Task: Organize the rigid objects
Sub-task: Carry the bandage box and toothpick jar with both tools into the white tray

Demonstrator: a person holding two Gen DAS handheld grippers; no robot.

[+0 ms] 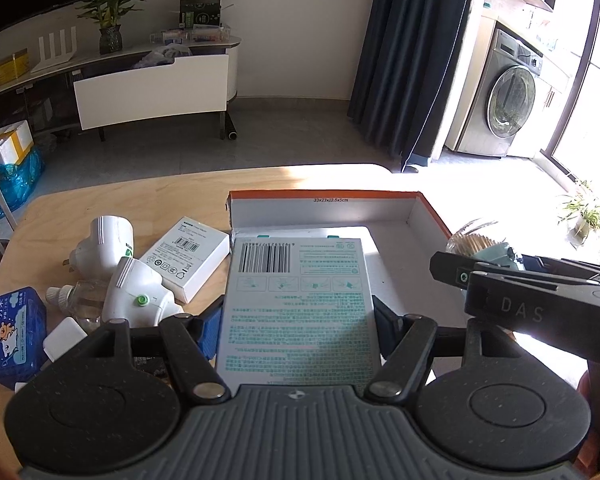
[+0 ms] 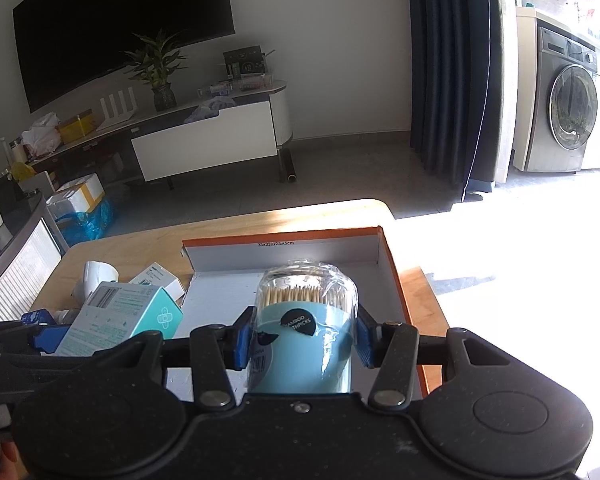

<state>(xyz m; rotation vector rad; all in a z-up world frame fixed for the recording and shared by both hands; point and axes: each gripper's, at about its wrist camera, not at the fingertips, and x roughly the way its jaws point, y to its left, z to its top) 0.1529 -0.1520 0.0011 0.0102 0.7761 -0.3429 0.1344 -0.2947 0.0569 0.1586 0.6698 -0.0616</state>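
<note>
My left gripper [image 1: 299, 328] is shut on a flat teal-and-white box [image 1: 300, 300] with a barcode, its blue pads pressing both long sides. The box hangs over the near left corner of an open orange-rimmed cardboard box [image 1: 420, 216] on the wooden table. My right gripper [image 2: 305, 338] is shut on a blue toothpick jar [image 2: 304, 320] with a clear lid, held above the white floor of the cardboard box [image 2: 392, 272]. In the right wrist view the teal box [image 2: 124, 312] sits just left of the jar. The two grippers are side by side, close together.
Left of the cardboard box lie two white plug-in devices [image 1: 104, 248] [image 1: 140, 296], a small white carton [image 1: 188, 258], a clear little bottle [image 1: 72, 296], a white adapter [image 1: 64, 338] and a blue tissue pack [image 1: 16, 336]. The table's far edge [image 1: 140, 188] lies just behind them.
</note>
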